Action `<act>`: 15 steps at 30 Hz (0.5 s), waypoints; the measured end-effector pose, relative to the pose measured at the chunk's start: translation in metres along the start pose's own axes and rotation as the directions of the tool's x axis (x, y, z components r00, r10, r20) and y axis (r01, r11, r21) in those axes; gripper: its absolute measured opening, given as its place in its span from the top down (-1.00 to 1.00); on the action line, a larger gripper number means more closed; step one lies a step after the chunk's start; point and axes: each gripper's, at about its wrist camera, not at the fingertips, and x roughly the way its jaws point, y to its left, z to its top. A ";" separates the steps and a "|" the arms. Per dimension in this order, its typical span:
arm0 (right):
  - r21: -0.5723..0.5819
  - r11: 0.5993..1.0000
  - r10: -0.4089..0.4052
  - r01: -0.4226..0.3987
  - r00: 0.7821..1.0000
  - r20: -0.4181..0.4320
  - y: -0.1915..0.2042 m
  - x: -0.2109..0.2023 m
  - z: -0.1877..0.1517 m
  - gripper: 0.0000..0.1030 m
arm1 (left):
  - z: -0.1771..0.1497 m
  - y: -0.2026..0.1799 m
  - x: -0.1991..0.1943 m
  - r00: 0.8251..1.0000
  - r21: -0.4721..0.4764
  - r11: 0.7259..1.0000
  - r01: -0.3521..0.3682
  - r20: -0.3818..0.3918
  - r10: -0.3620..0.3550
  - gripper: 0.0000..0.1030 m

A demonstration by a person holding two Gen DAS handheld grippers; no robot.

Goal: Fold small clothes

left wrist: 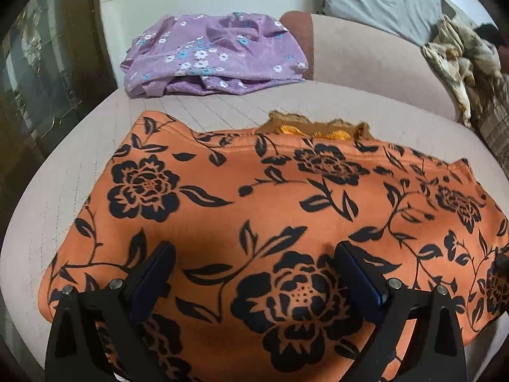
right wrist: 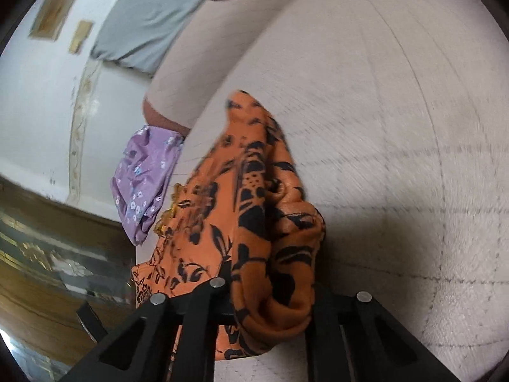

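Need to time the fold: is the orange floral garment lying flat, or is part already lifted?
Partly lifted. The orange floral garment lies mostly spread on the cushion, but one bunched end rises, pinched in the right gripper.

No readable text anywhere, honestly. The two framed pictures on the wall (right wrist: 57, 11), up around 10 o'clock in the right wrist view, are too blurry to show any writing. The orange garment (left wrist: 254, 207) and the purple garment (left wrist: 213, 52) carry only flower prints, no labels, brands or numbers.
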 end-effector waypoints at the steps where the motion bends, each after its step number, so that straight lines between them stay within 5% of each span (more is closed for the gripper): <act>1: -0.010 1.000 0.006 -0.006 1.000 0.009 0.006 -0.003 0.001 0.76 | 0.002 0.004 -0.001 1.000 -0.017 1.000 0.002 -0.002 -0.002 -0.94; 11: -0.105 0.986 0.131 -0.130 0.991 0.002 0.090 -0.028 0.003 0.77 | 0.019 0.042 -0.011 1.000 -0.108 0.994 -0.024 0.002 0.024 -0.94; 15: -0.151 0.976 0.153 -0.156 0.988 -0.035 0.125 -0.021 -0.005 0.77 | 0.032 0.084 -0.014 0.982 -0.131 0.973 -0.191 -0.022 0.189 -0.94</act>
